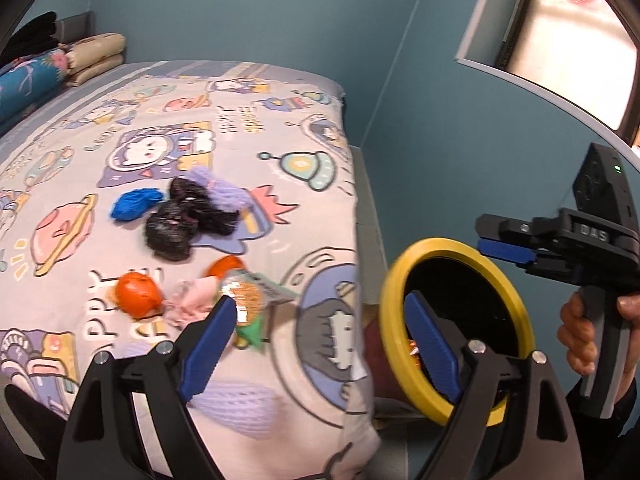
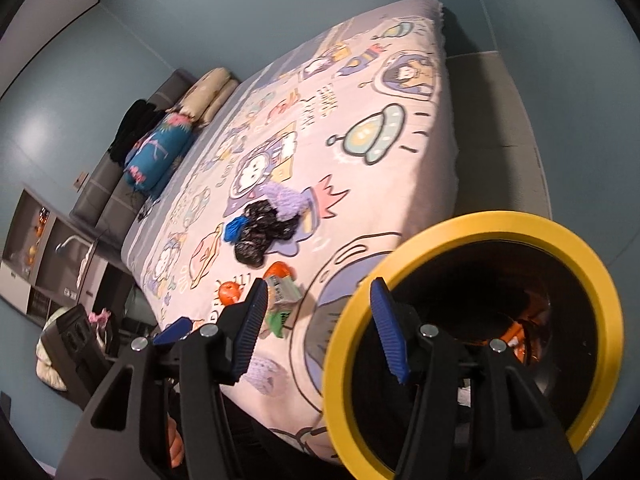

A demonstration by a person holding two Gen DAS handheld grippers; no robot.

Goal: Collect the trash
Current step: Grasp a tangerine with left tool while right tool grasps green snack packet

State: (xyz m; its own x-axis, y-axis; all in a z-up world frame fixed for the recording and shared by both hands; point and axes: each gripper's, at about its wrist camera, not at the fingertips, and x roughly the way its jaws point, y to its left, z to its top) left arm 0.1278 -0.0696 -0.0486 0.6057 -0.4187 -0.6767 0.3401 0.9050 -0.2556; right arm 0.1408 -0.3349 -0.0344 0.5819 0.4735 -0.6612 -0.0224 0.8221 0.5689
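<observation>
Bed strewn with trash; left gripper and right gripper jaws wide, empty.

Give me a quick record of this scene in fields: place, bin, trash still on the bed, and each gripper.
place: bed with cartoon-print cover
bin: yellow-rimmed bin beside the bed's edge, orange scraps inside
trash on bed: black bags, blue wad, two orange balls, snack wrapper, pink scrap
left gripper: open, nothing between its jaws
right gripper: open, holding nothing
</observation>
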